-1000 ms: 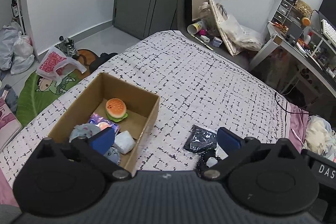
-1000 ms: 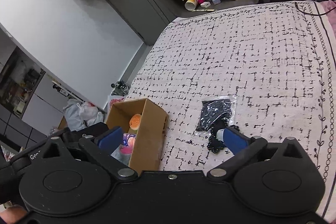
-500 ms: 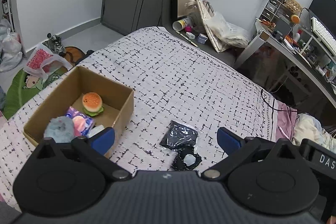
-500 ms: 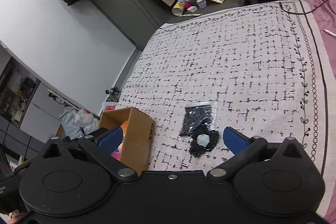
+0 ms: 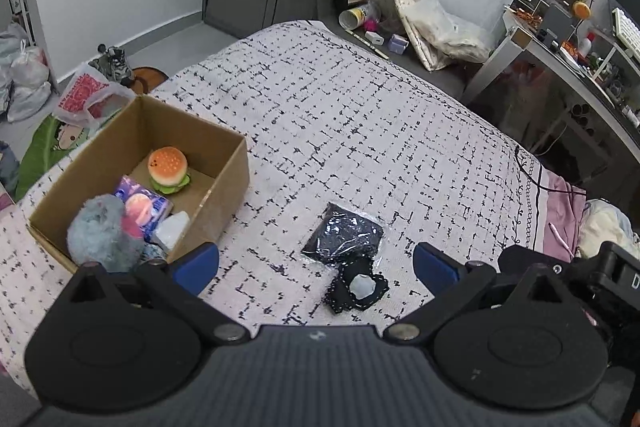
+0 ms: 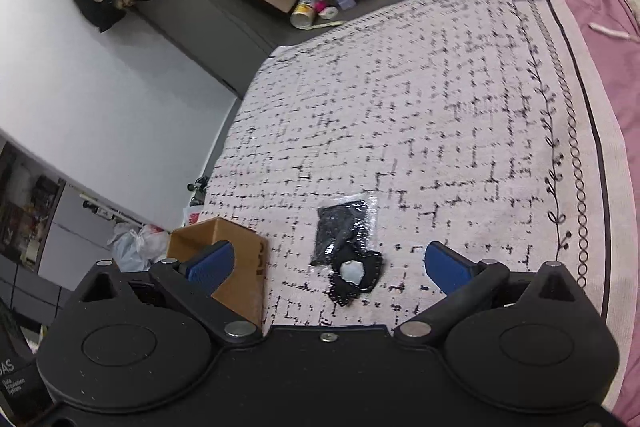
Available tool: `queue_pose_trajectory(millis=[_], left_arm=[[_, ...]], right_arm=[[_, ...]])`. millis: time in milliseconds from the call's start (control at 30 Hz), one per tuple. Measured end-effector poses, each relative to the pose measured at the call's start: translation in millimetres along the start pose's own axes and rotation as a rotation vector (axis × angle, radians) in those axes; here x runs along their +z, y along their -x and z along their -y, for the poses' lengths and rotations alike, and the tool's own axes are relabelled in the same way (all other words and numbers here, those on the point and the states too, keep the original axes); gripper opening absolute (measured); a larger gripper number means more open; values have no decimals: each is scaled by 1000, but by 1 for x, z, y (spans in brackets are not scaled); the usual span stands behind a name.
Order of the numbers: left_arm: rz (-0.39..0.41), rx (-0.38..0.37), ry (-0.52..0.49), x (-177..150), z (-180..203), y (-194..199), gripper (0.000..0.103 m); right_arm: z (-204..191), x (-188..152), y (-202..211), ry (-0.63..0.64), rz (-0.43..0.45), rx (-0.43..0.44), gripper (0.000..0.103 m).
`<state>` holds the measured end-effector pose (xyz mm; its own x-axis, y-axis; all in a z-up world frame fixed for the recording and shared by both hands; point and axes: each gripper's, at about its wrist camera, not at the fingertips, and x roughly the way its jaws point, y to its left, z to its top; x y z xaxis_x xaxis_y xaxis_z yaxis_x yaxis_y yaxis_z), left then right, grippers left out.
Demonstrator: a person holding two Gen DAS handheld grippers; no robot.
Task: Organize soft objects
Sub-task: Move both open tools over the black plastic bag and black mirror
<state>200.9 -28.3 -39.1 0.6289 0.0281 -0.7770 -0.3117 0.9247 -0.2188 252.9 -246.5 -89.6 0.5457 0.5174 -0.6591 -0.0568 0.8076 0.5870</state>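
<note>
While both hand-held grippers gaped wide and empty, I judged the right hand-held gripper (image 6: 326,265) should descend squarely over the black pouch (image 6: 354,273) at 12 o'clock.

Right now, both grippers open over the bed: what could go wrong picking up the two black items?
1. The black lace piece overlaps the clear packet of black fabric; a pinch may drag both or drop one.
2. The packet's film looks slick and flat on the bedspread, so fingers may slip or grab bedding.
3. The cardboard box near corner is already crowded by the fluffy grey toy.
</note>
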Motion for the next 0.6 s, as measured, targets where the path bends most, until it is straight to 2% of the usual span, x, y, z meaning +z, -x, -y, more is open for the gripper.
queue_pose_trajectory(millis=[100, 333, 467, 600], left_arm=[[-15, -11, 16, -1, 3, -9, 102], [-16, -47, 35, -2, 5, -27, 100], [-18, -60, 52, -2, 4, -38, 98], [-42, -75, 82, -2, 0, -52, 88]], right_arm=[[8, -1, -5, -37, -9, 3, 99], [28, 0, -29, -133, -62, -8, 72], [34, -2, -43, -165, -87, -24, 72], [30, -5, -57, -164, -104, -39, 72]])
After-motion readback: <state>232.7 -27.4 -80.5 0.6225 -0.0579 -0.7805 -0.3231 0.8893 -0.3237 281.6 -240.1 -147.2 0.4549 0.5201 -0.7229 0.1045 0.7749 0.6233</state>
